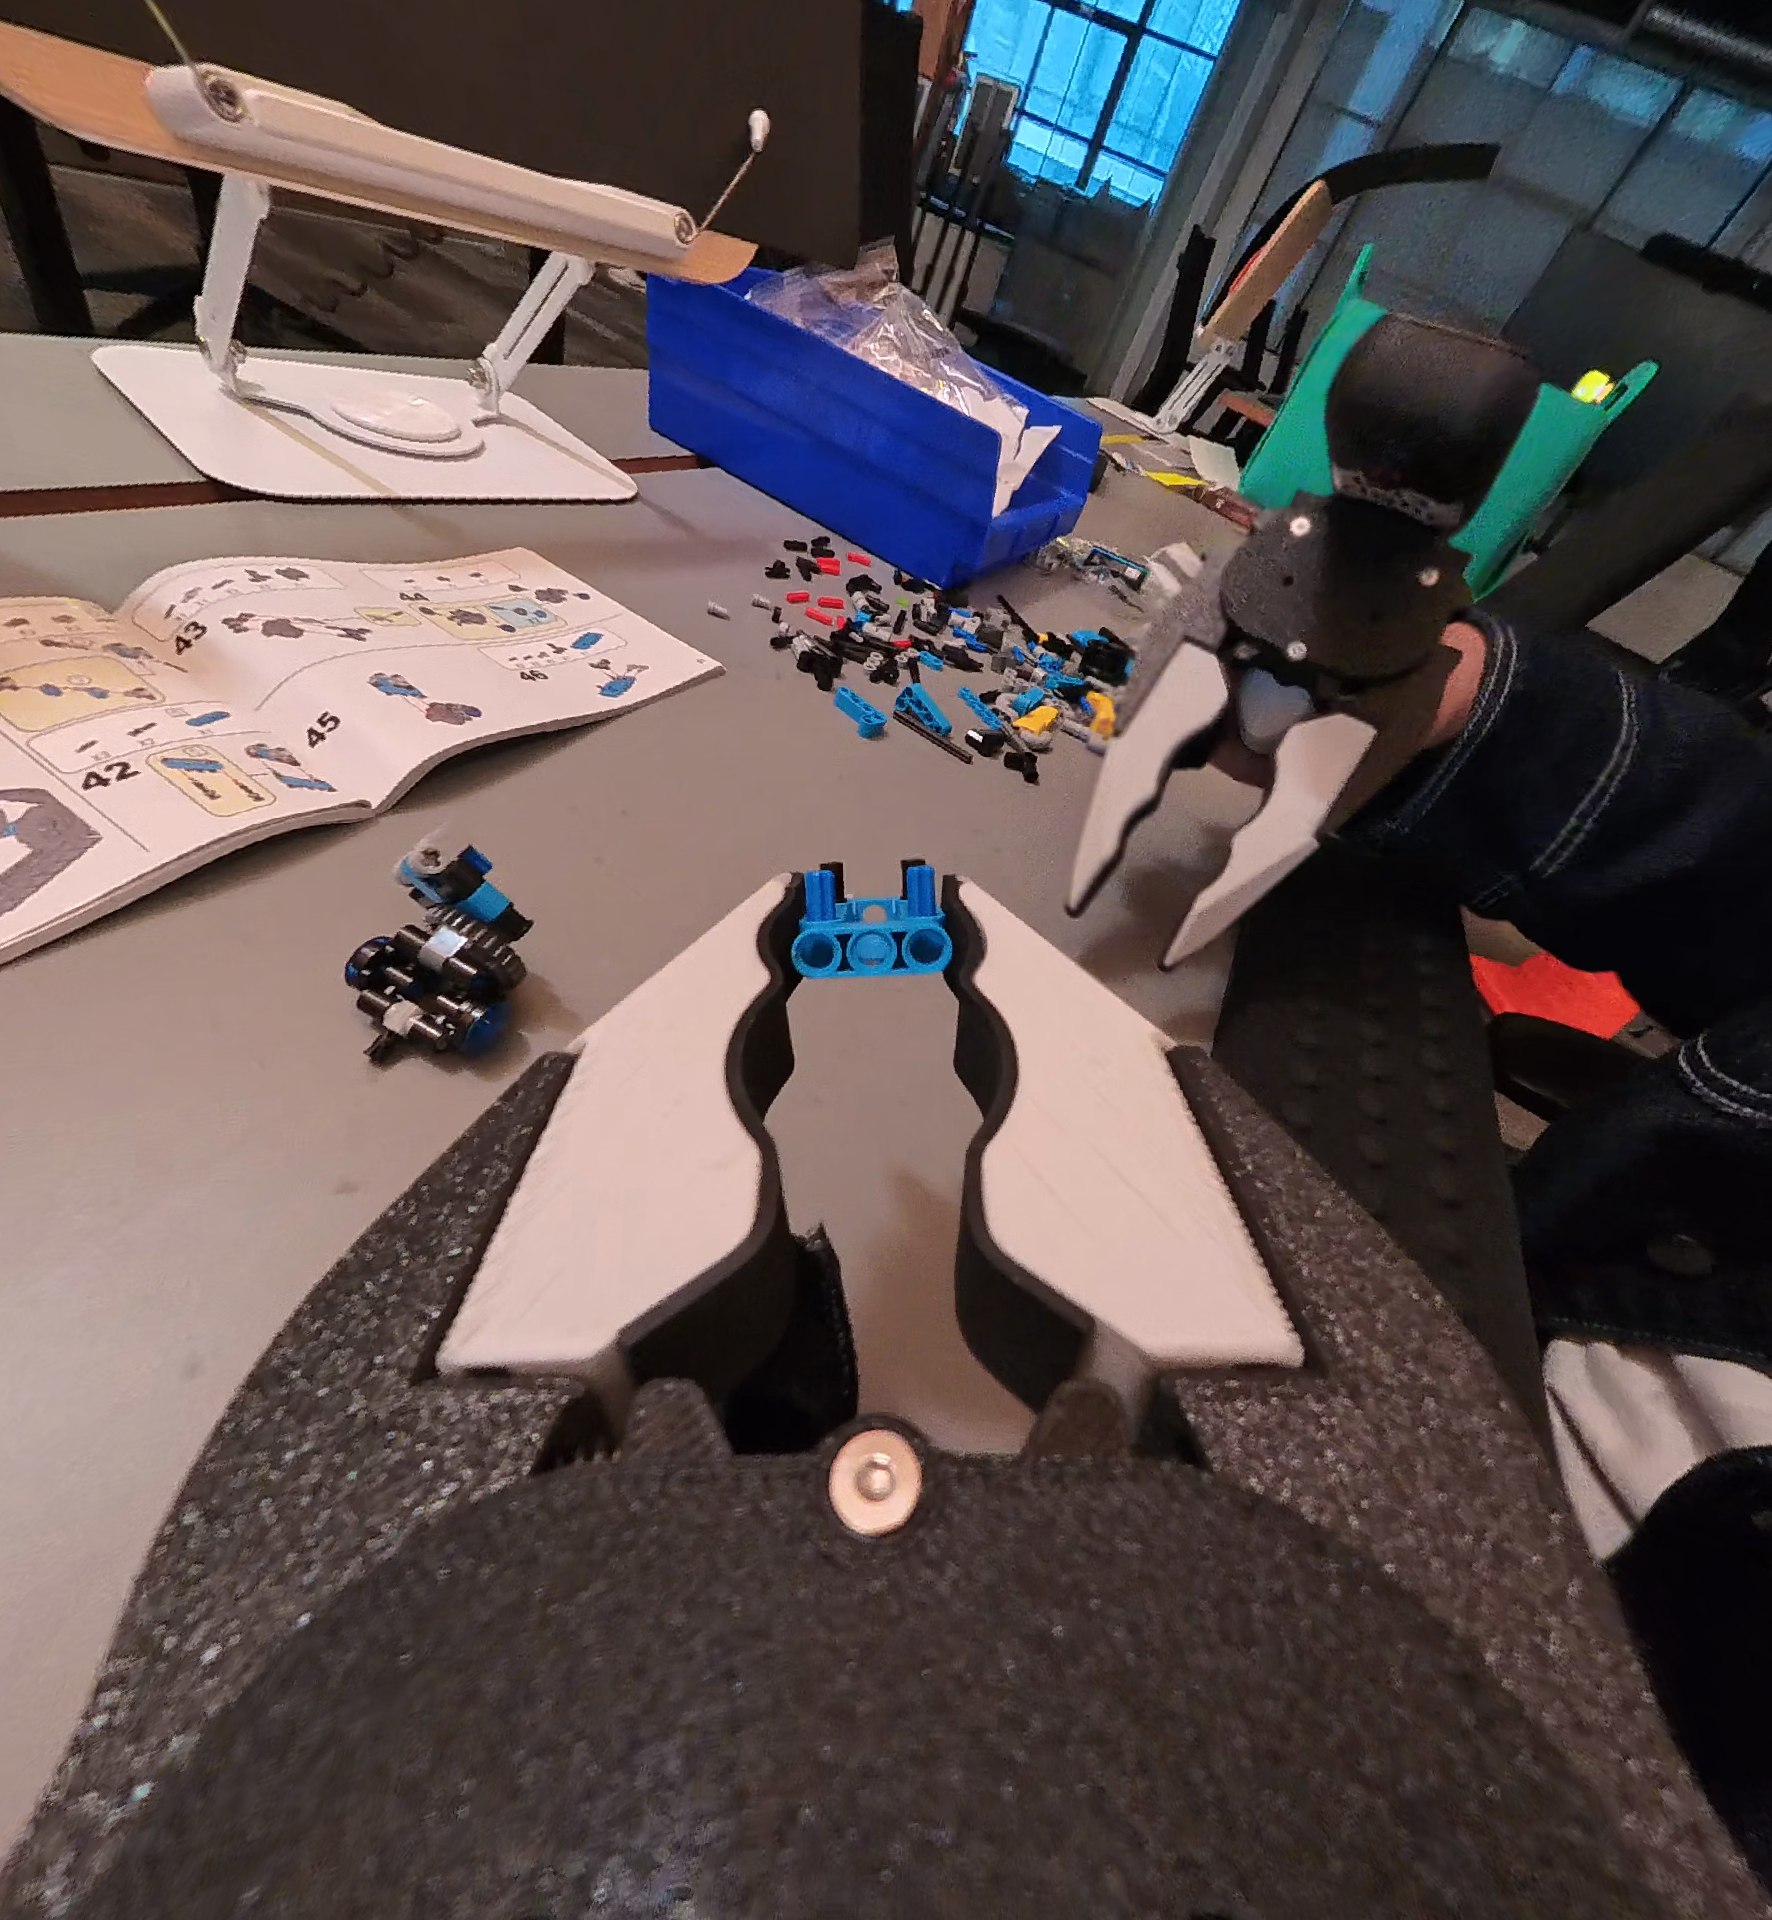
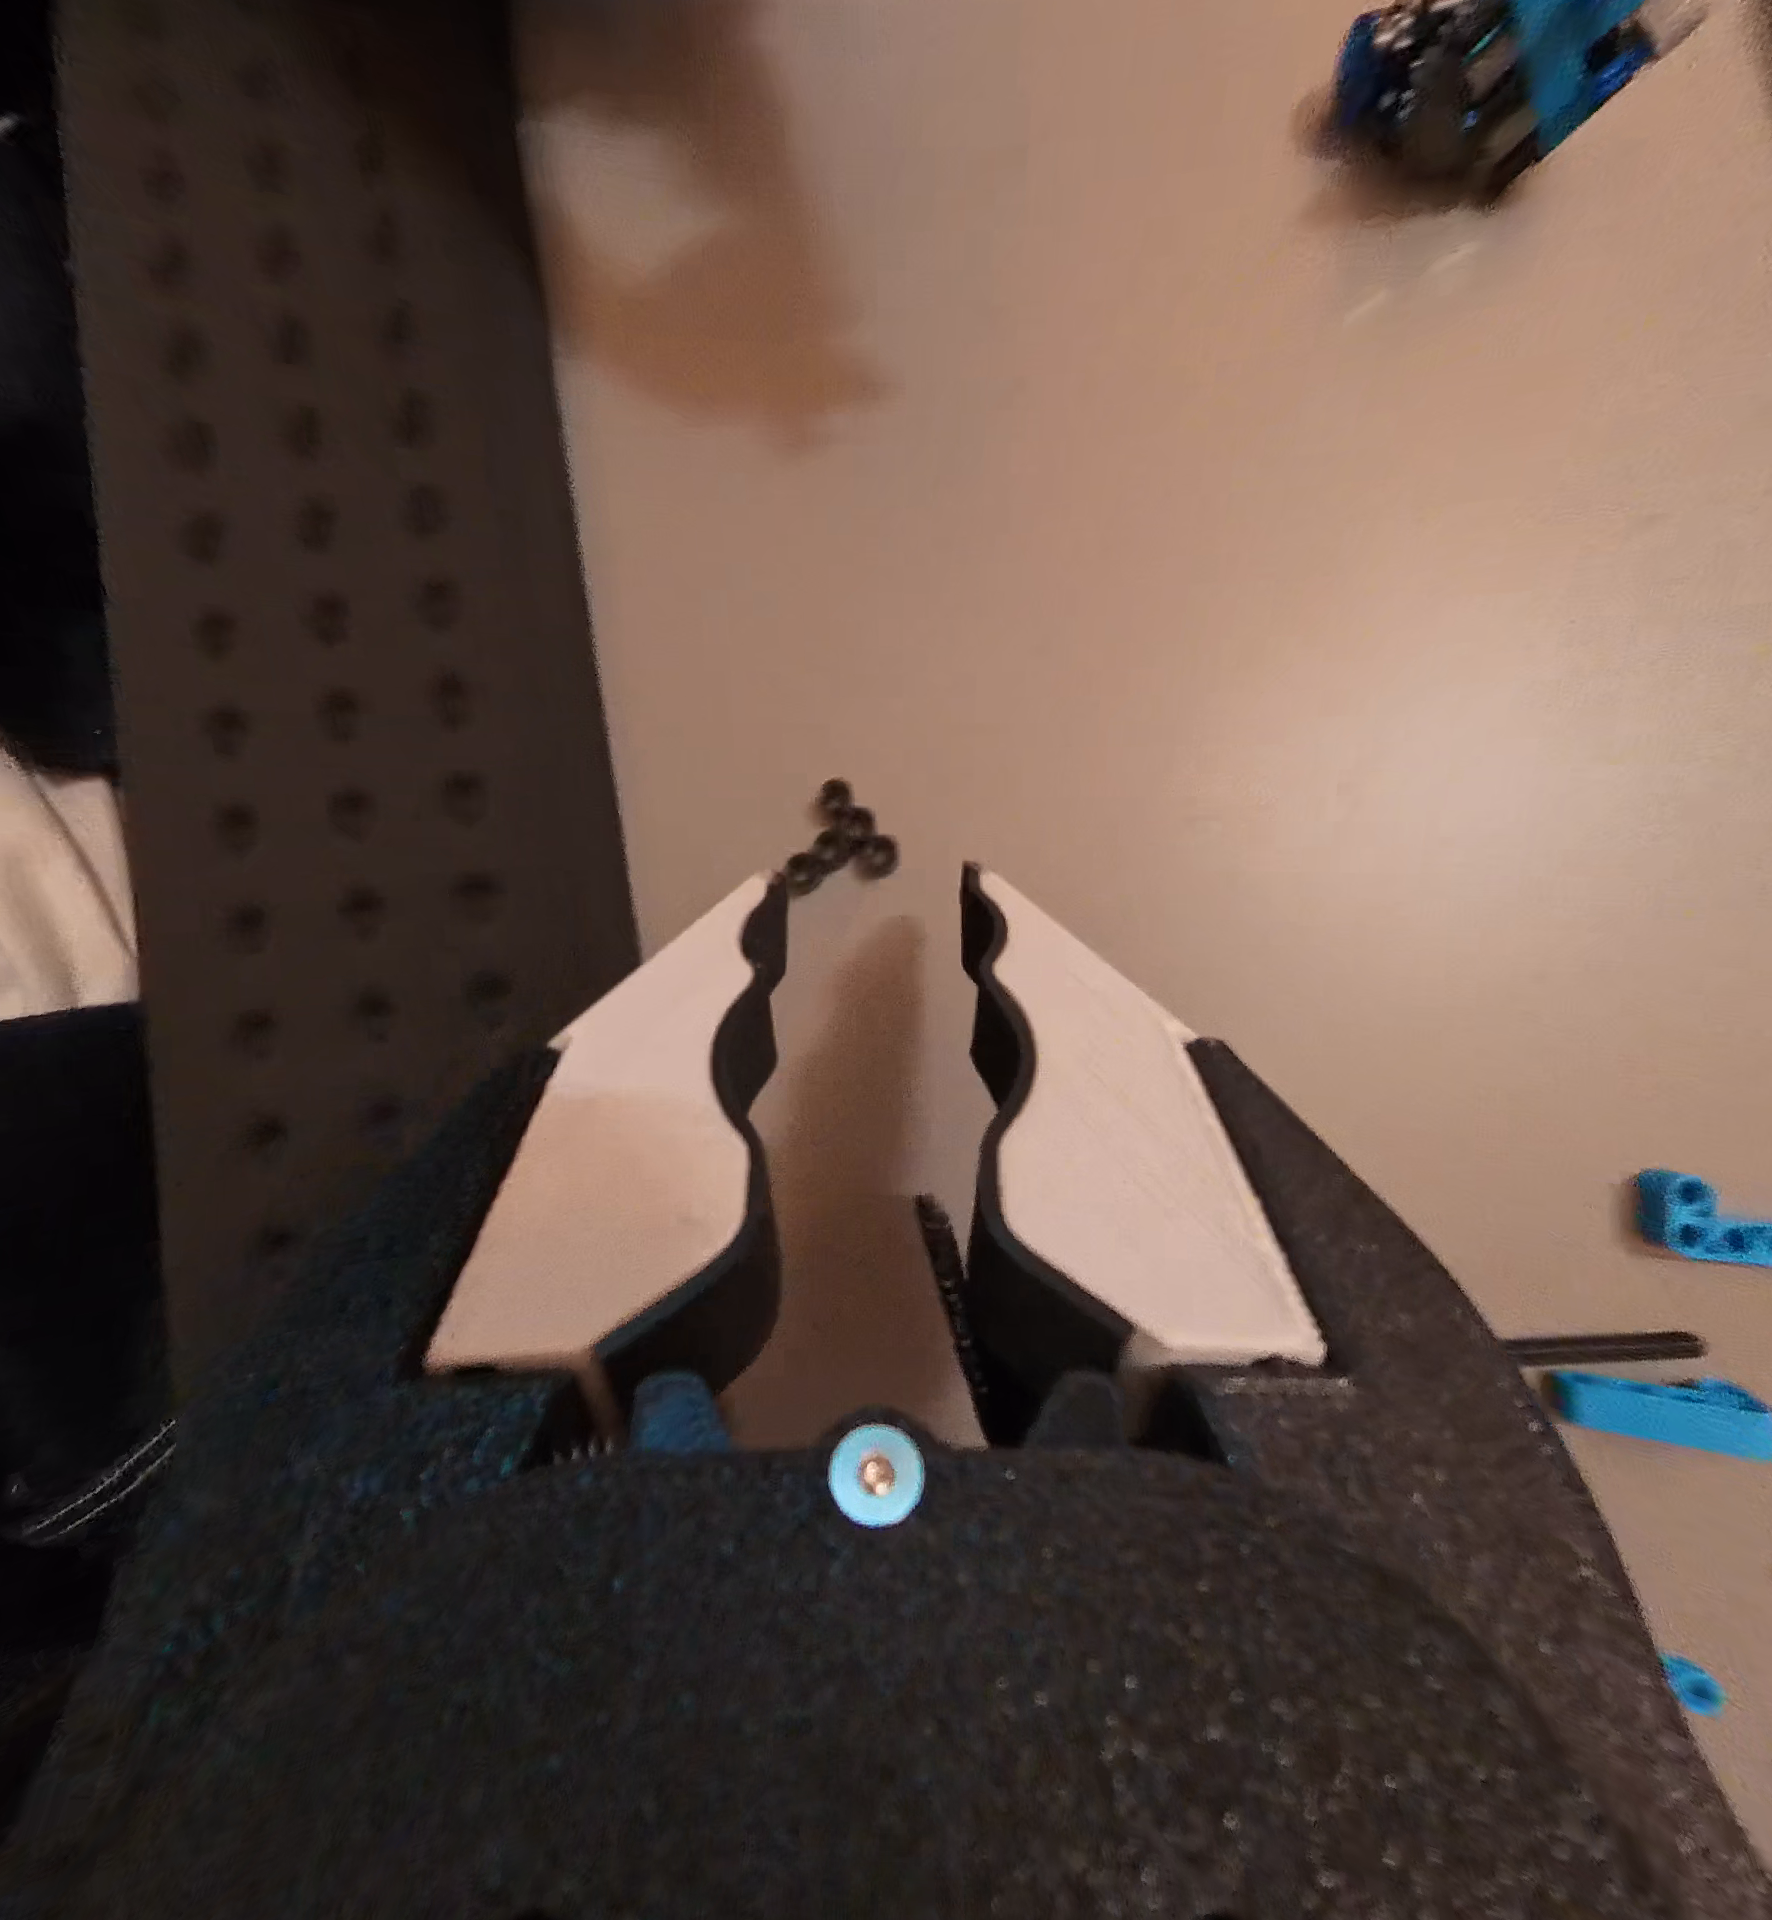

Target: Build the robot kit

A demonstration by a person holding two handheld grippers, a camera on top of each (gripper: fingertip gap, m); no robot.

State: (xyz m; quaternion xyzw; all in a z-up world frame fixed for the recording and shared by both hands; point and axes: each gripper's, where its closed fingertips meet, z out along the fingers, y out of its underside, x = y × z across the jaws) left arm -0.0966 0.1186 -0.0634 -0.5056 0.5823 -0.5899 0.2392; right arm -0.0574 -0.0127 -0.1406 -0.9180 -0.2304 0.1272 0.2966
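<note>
My left gripper (image 1: 869,914) is shut on a small blue connector piece with three round holes (image 1: 869,940), held at the fingertips just above the grey table (image 1: 186,1195). A small black-and-blue wheeled assembly (image 1: 435,956) stands on the table to its left; it also shows blurred in the right wrist view (image 2: 1464,94). My right gripper (image 2: 869,888) is open, pointing down at the table, and also shows in the left wrist view (image 1: 1121,935). A tiny black holed piece (image 2: 846,836) lies at its left fingertip; I cannot tell if they touch.
An open instruction booklet (image 1: 290,707) lies at the left. A pile of loose parts (image 1: 965,665) sits before a blue bin (image 1: 861,426). A white stand (image 1: 373,416) is at the back. A black perforated strip (image 2: 342,623) runs along the table edge. Blue beams (image 2: 1734,1236) lie at the right. The tips of one gripper are about 15 cm away from the tips of the other.
</note>
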